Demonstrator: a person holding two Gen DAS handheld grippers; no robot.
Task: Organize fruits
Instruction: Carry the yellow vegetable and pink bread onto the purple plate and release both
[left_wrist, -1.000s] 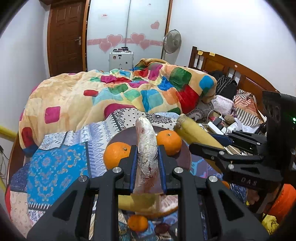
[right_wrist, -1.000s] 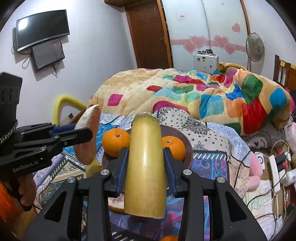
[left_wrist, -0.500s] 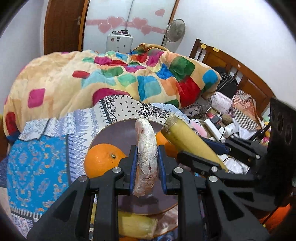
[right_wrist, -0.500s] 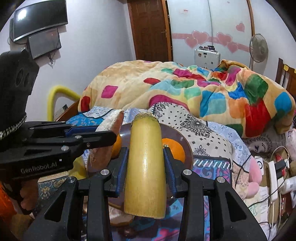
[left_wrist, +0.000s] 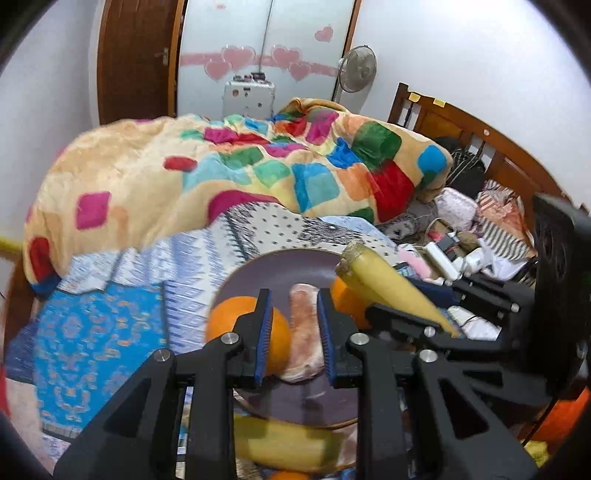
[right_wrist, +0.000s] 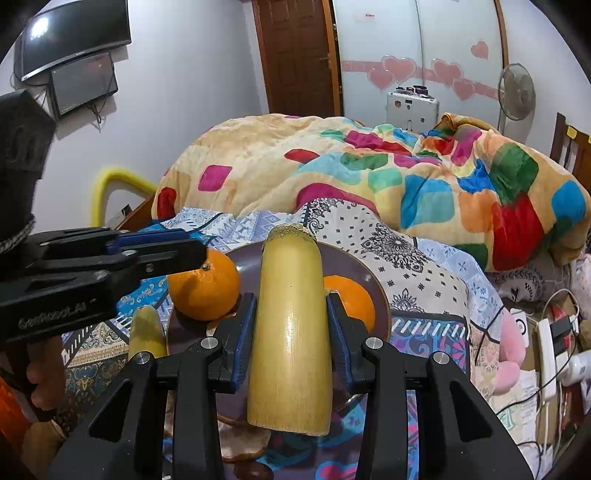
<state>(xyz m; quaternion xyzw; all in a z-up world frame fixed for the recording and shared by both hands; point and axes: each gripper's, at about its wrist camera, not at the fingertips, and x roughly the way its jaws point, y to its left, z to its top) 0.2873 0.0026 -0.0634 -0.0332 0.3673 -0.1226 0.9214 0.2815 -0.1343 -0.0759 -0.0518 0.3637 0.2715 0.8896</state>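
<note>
A bed is covered by a patchwork blanket (left_wrist: 236, 173) and a patterned sheet (left_wrist: 99, 332). A fan (right_wrist: 516, 91) is seen beside a wooden door (right_wrist: 299, 55). Two screens (right_wrist: 75, 48) are mounted on the wall.

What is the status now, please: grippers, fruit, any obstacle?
Left gripper opening, pale wedge loose over the plate. Right gripper shut on yellow stalk. Two oranges crowd the plate.

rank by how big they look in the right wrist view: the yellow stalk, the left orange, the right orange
1. yellow stalk, though it is nearest the camera
2. left orange
3. right orange, half hidden behind the stalk, so its rank is unsure
</note>
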